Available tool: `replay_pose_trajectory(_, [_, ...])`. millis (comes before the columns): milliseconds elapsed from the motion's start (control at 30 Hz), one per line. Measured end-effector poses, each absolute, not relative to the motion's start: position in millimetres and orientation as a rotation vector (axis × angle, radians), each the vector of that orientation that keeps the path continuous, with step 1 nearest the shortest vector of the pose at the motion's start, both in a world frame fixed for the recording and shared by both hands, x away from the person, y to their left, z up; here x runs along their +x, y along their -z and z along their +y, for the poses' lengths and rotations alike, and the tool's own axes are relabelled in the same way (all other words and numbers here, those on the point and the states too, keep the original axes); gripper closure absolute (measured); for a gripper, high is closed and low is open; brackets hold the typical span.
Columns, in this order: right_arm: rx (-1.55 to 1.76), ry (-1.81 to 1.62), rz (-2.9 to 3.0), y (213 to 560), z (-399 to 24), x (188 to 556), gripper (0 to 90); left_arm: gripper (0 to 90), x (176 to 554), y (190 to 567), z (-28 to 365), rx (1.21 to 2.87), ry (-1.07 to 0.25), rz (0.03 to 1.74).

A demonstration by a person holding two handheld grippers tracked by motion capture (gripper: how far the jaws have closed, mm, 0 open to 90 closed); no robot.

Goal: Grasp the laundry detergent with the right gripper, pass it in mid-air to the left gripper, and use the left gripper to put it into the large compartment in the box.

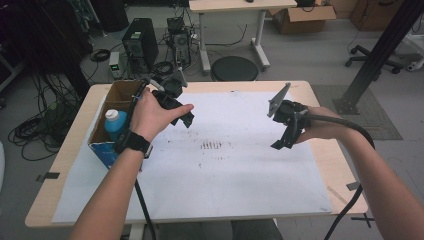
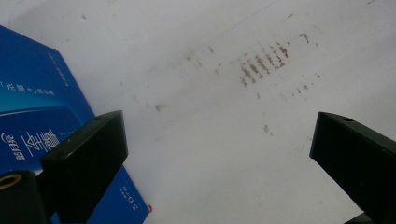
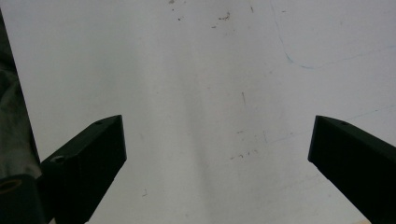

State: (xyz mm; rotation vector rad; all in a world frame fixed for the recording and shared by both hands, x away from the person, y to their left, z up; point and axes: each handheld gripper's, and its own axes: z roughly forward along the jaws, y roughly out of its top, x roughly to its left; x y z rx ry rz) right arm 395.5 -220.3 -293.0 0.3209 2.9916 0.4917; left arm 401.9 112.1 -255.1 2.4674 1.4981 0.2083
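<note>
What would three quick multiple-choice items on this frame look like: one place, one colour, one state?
1. Where does the cardboard box sit?
A. left edge of the table
B. table centre
C. on the floor

2. What colour is the cap of the bottle in the box?
A. red
B. white
C. black

3. How are the jaws of the left gripper?
A. shut on the bottle
B. shut on nothing
C. wide apart

Answers:
1 A, the high view shows it beside the person's left hand at the table's left edge.
2 B, a white cap tops the blue bottle.
3 C, the left gripper view shows bare white paper between them.
</note>
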Motion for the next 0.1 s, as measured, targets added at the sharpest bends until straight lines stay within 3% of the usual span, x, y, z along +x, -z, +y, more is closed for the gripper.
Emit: replay_pose_trajectory(100, [0.318, -0.492, 2.993, 293.1, -220.2, 395.5, 4.1, 4.7, 402.0, 255.2, 112.2, 2.467, -0.207, 1.497])
